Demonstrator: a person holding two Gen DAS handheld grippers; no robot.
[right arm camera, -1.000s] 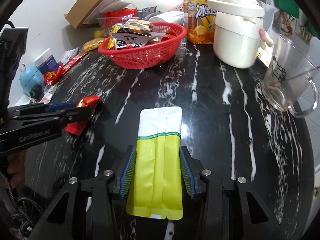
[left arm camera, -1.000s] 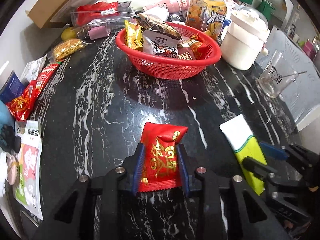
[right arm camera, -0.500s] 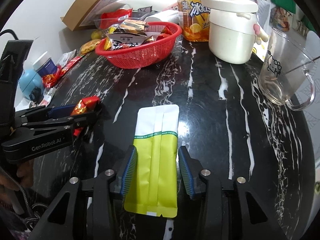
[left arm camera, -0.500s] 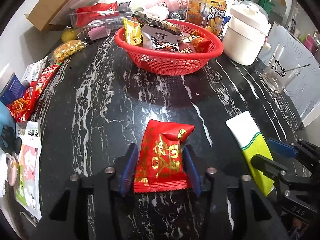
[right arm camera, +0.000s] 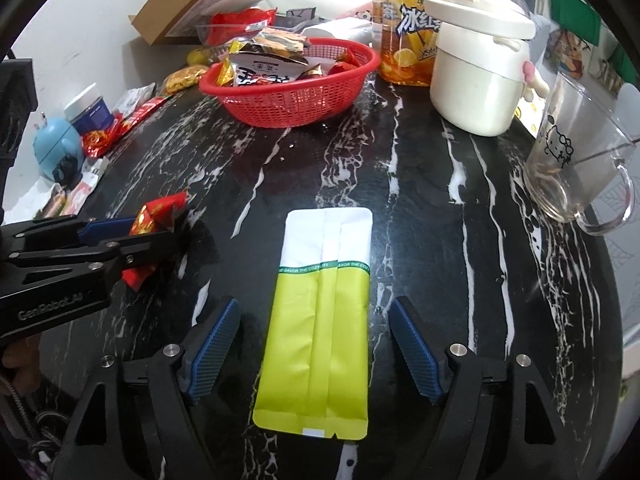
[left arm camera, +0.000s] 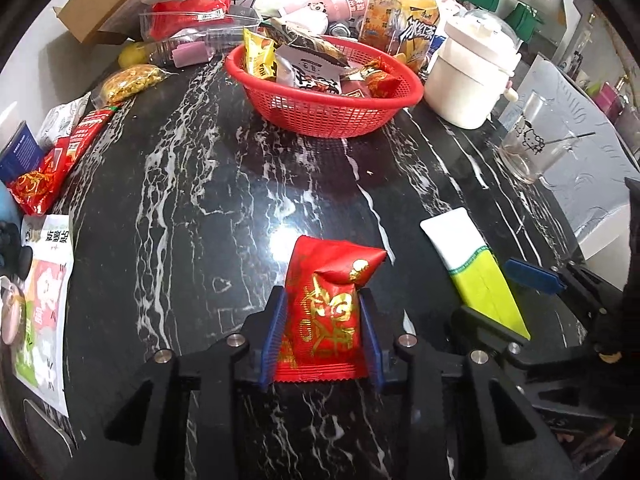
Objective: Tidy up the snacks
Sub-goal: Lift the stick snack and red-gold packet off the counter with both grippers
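Snacks are split between the two grippers on the black marble table (right arm camera: 500,280). In the left wrist view, low in the centre of the frame, a red snack packet (left arm camera: 326,312) with gold print sits between the blue pads (left arm camera: 273,336) of the left gripper (left arm camera: 324,308); both pads press its sides, pinching its lower half so that the upper end bulges out beyond the fingertips toward mid-frame. The jaws have just been closing on it.

In the right wrist view, a flat white-and-green pouch (right arm camera: 320,320) lies lengthwise on the table in the lower centre, its white end toward the top of the frame. The right gripper (right arm camera: 316,340) straddles it with the fingers spread wide: each blue pad (right arm camera: 214,344) stands clear of the pouch's edge, with bare marble showing on both sides. These jaws have just been opening, with the pouch lying between them untouched.

At the left edge of that view the left gripper reaches in with the red packet clamped. Toward the top of both views stands a red basket (left arm camera: 324,116) piled with snack packets. To its right are a white pot (right arm camera: 476,64) and an orange drink bottle (right arm camera: 404,32), and a glass mug (right arm camera: 576,168) stands at the right edge. More packets lie scattered along the upper left.
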